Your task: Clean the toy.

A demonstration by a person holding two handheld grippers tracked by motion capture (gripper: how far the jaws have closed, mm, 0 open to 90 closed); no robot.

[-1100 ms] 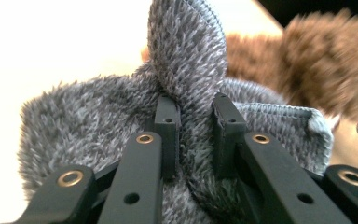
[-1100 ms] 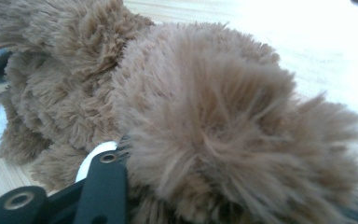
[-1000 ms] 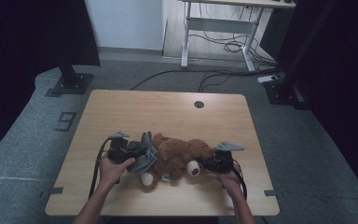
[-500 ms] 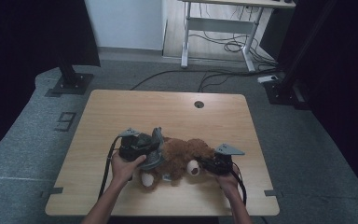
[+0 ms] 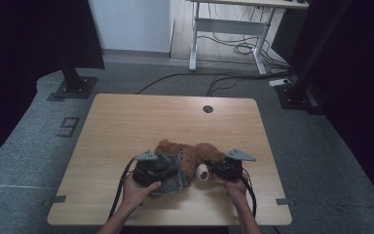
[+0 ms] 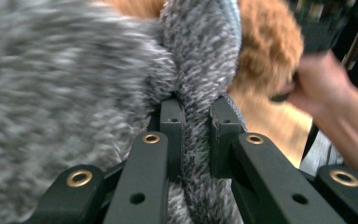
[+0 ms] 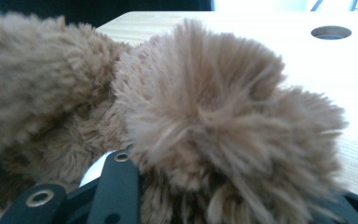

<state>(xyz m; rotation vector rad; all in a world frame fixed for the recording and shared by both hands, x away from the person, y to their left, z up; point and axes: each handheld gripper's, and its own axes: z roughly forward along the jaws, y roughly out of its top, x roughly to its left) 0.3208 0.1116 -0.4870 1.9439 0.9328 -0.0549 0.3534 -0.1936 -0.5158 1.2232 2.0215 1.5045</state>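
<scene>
- Grey fuzzy fabric (image 6: 193, 84), a small plush garment, is sitting pinched between the jaws of my left gripper (image 5: 152, 171); they are nearly together, clamping a fold of it.
- I am holding that grey fabric against the brown teddy bear (image 5: 195, 156), which is lying on its side near the front edge of the wooden table (image 5: 126, 122), about midway between the front corners.
- My right gripper (image 5: 220, 168) is pressing into the bear's brown fur (image 7: 214, 107) from the right; the plush is hiding its jaws, so I cannot tell how far they are apart or whether they are truly gripping.
- My left hand (image 5: 136, 191) and right hand (image 5: 236, 186) are resting close to the front edge.
- Risks, as I judge them: the thin fold could be slipping out of my left jaws if I pull hard, and the bear could be sliding toward the front edge if my right hold is weak.
- Cables are trailing back from both grippers and could be snagging the fabric.
- A round cable hole (image 5: 208, 108) is sitting near the far edge, well apart from the work.
- Nothing else is lying on the table to block me.
</scene>
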